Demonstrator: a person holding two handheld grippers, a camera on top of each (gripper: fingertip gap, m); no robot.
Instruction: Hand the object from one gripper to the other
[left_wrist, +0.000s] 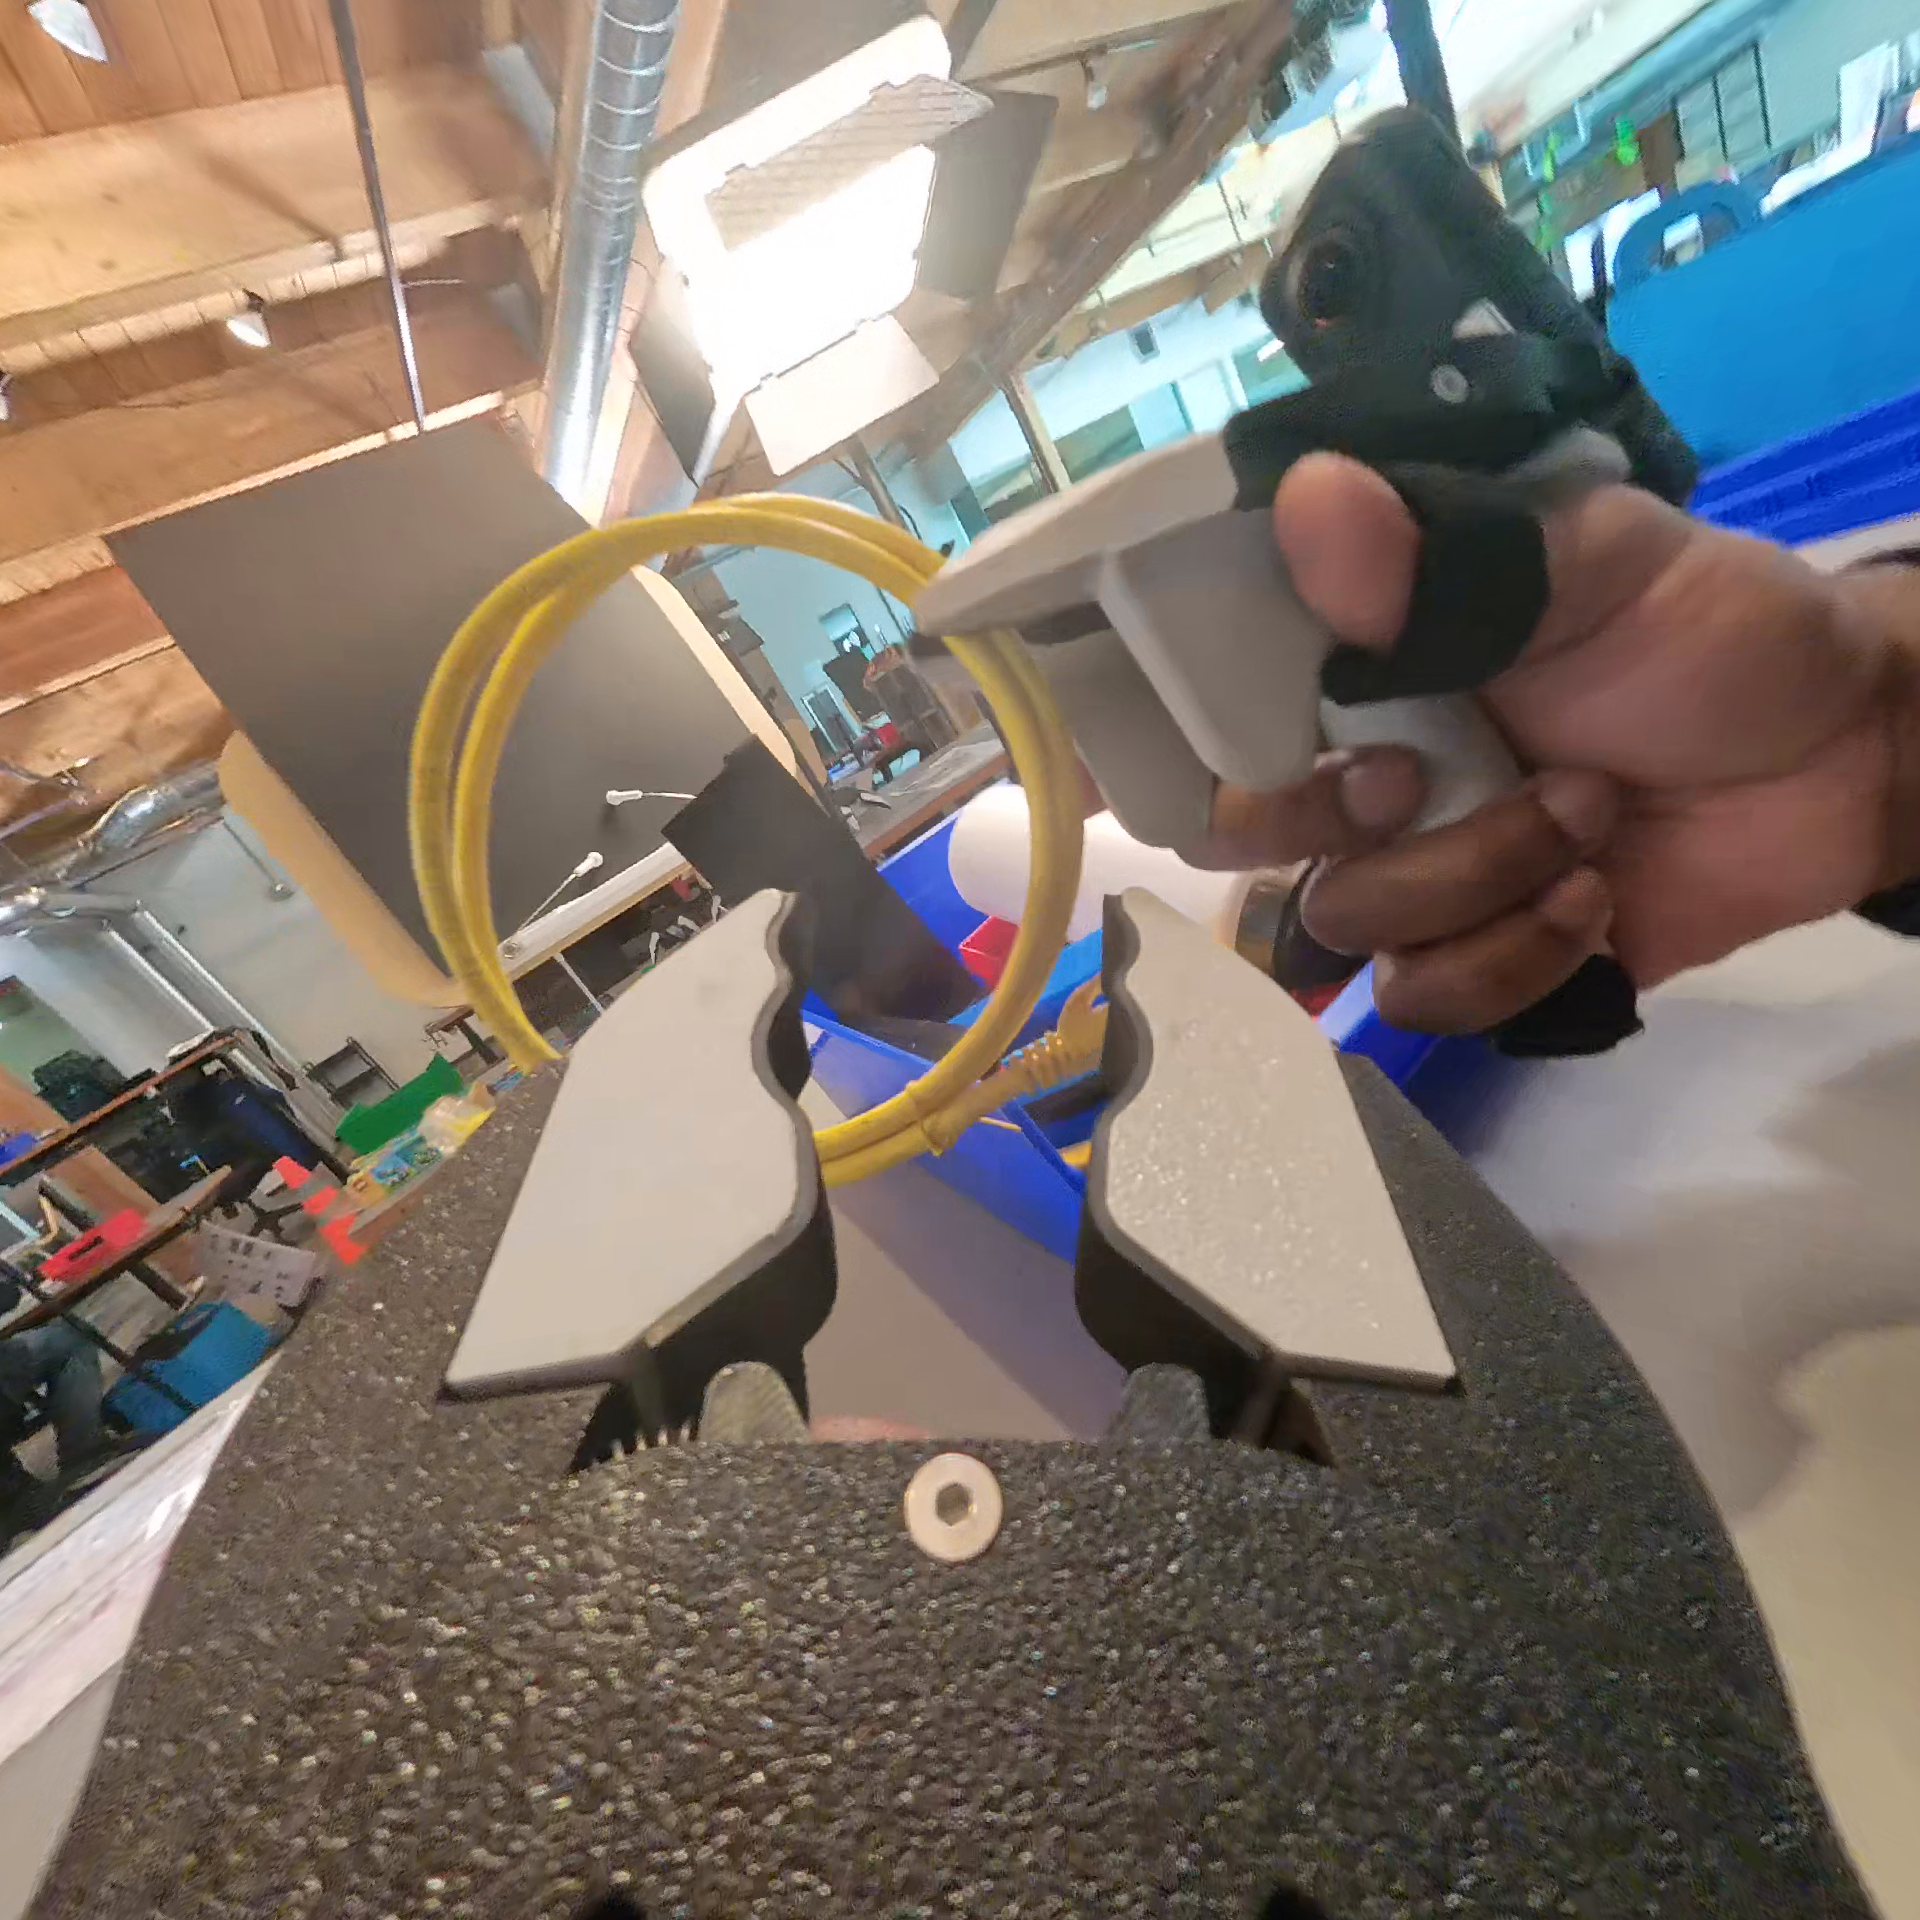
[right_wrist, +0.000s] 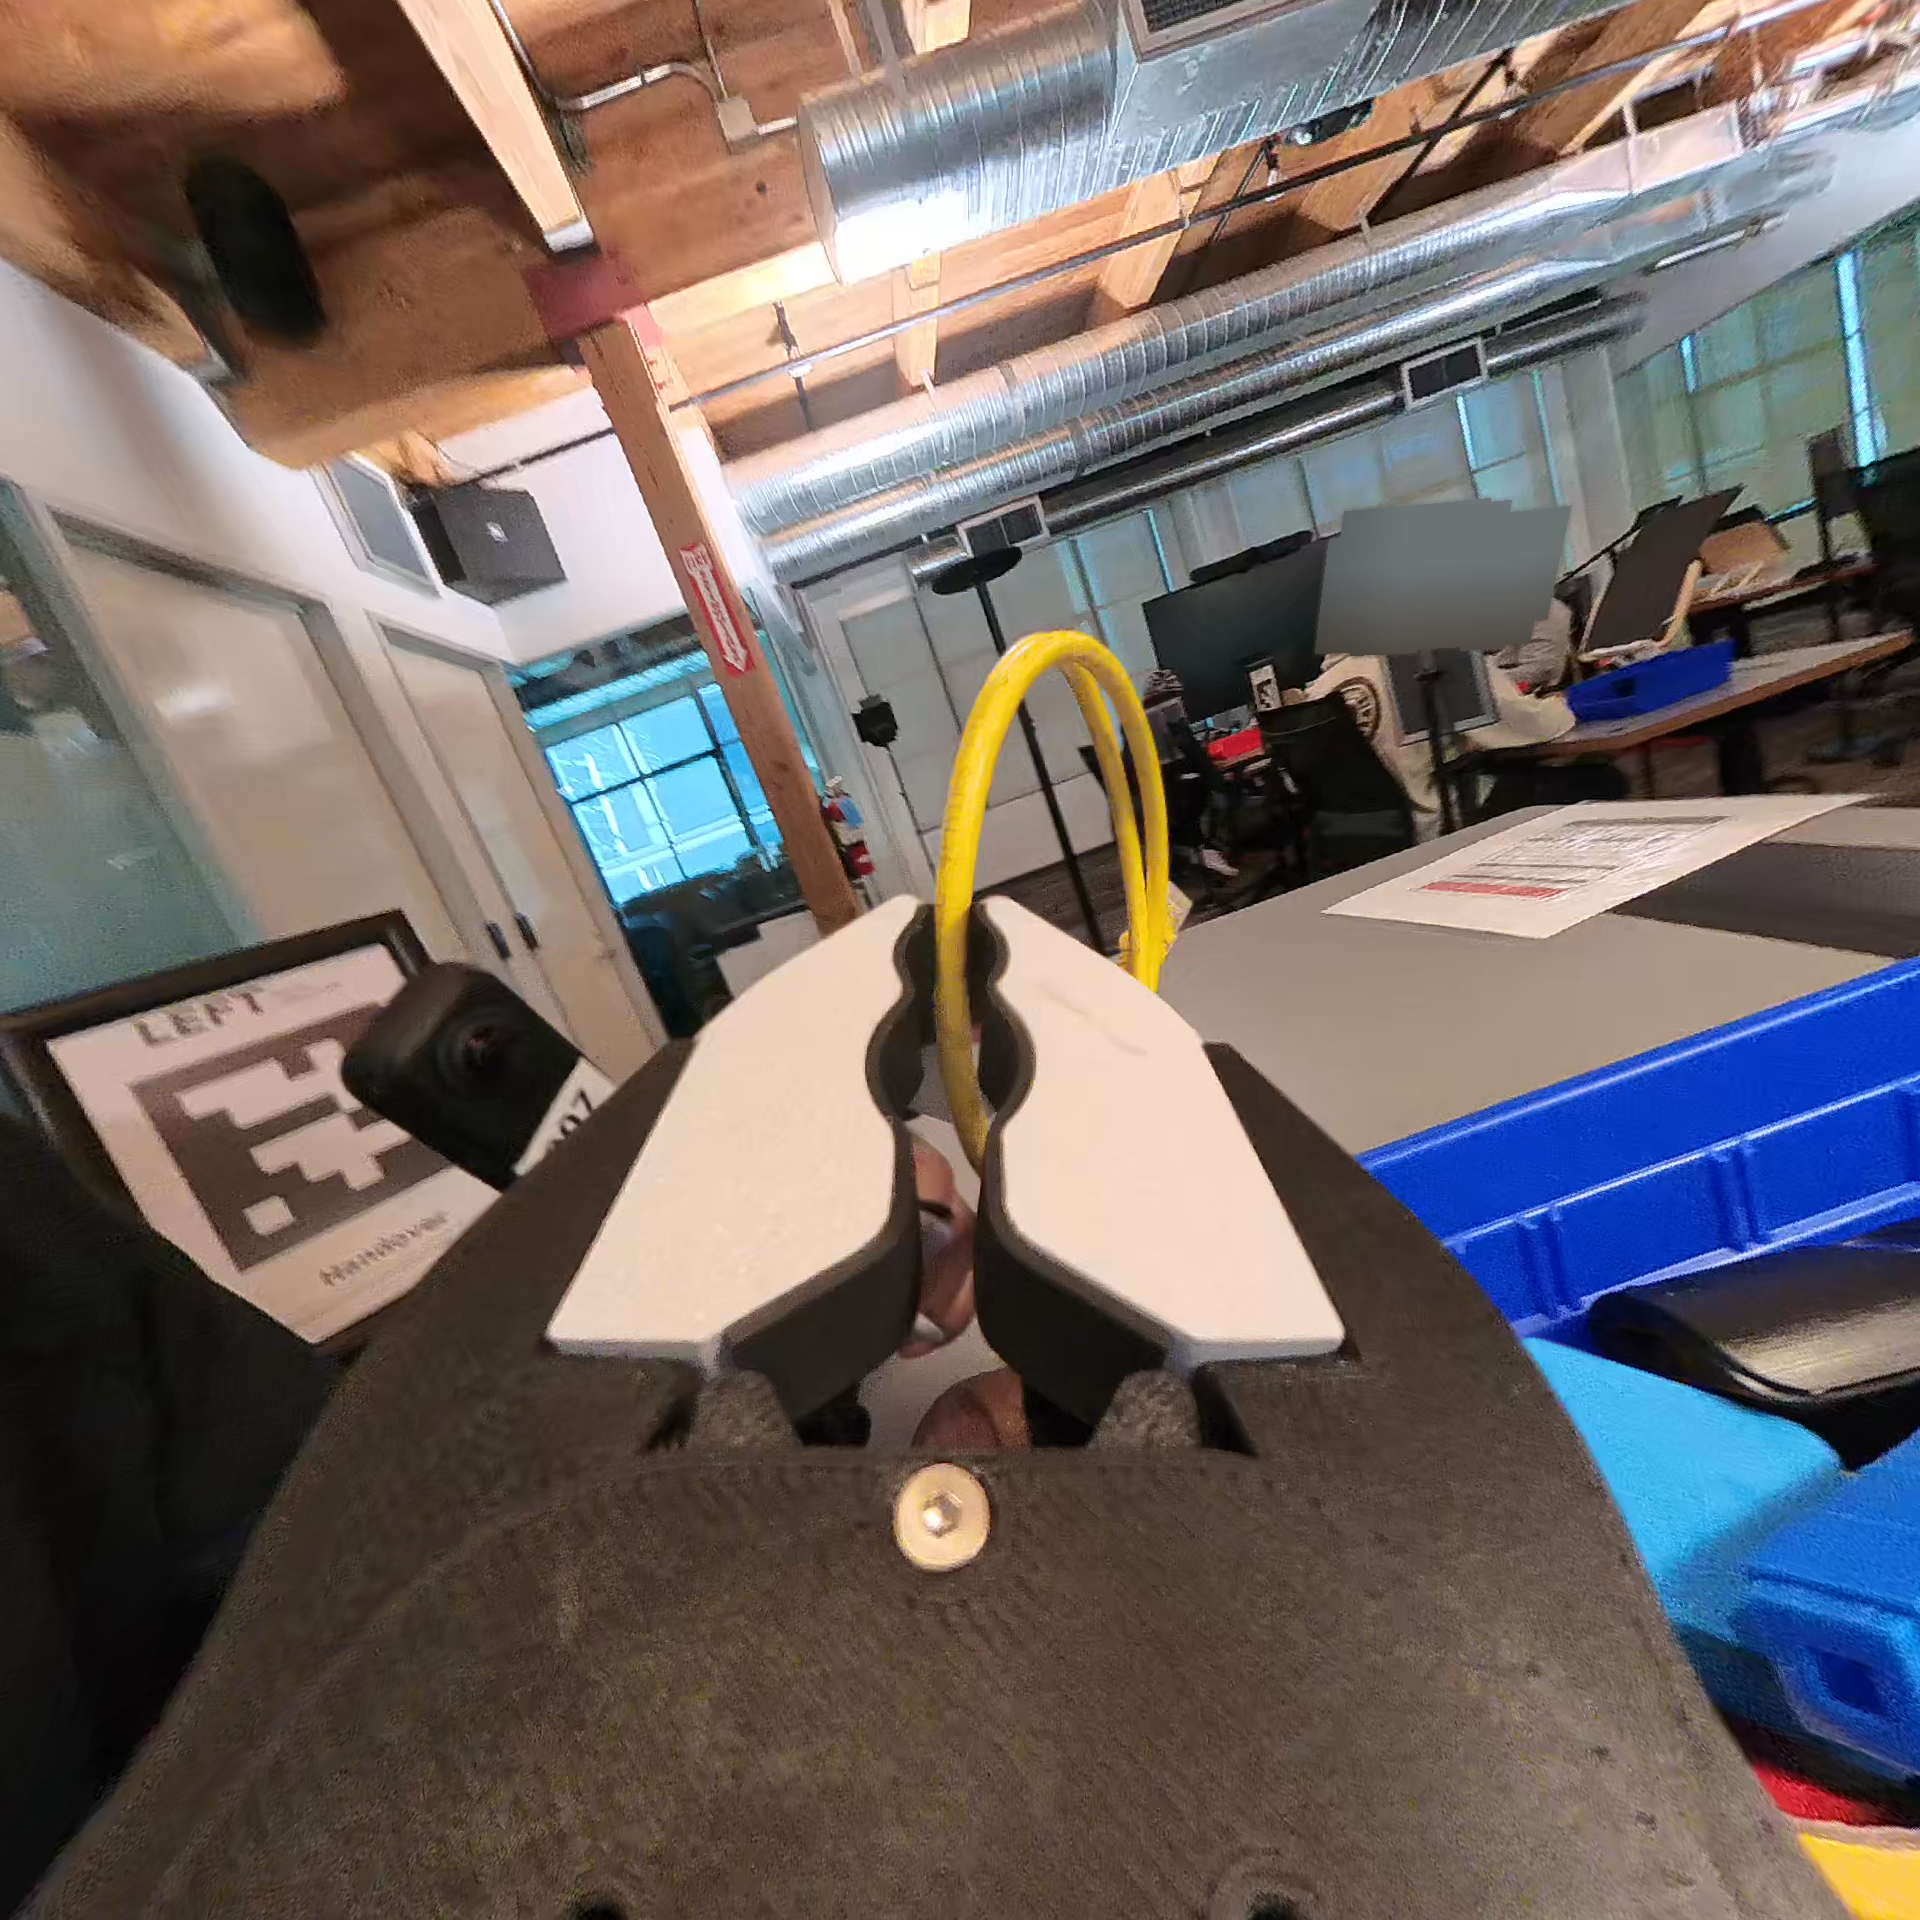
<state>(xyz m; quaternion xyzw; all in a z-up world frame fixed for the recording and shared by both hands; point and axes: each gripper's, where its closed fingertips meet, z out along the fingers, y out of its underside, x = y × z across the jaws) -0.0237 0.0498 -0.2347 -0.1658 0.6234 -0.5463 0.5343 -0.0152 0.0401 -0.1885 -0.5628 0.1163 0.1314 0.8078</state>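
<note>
Left wrist view: the left claw (left_wrist: 951, 935) stands wide apart, its grey fingers (left_wrist: 665, 1122) spread with nothing between the tips. The coiled yellow cable (left_wrist: 462, 748) hangs in the air ahead of it, a round double loop whose lower arc passes across the gap between the two fingers without clearly touching either. The loop's tied end and yellow plug (left_wrist: 1049, 1049) sit near the right finger's inner edge. At upper right the right claw (left_wrist: 987, 613) comes in from the side, clamped on the top of the loop, and a bare hand (left_wrist: 1621, 727) grips its handle. Behind the cable lie blue bins (left_wrist: 935, 1122) on a pale surface (left_wrist: 1662, 1195).

Right wrist view: the right claw (right_wrist: 951, 914) is nearly closed, pinching the yellow cable (right_wrist: 961, 831) between its wavy inner pads. The loop rises upright from the fingertips, seen edge-on as a narrow arch. At lower left, the black camera (right_wrist: 457, 1070) of the other tool shows, in front of a framed board with a black-and-white marker (right_wrist: 260, 1132). To the right sit a blue bin (right_wrist: 1662, 1195) and a grey surface (right_wrist: 1403, 997) bearing a printed sheet (right_wrist: 1579, 862).
</note>
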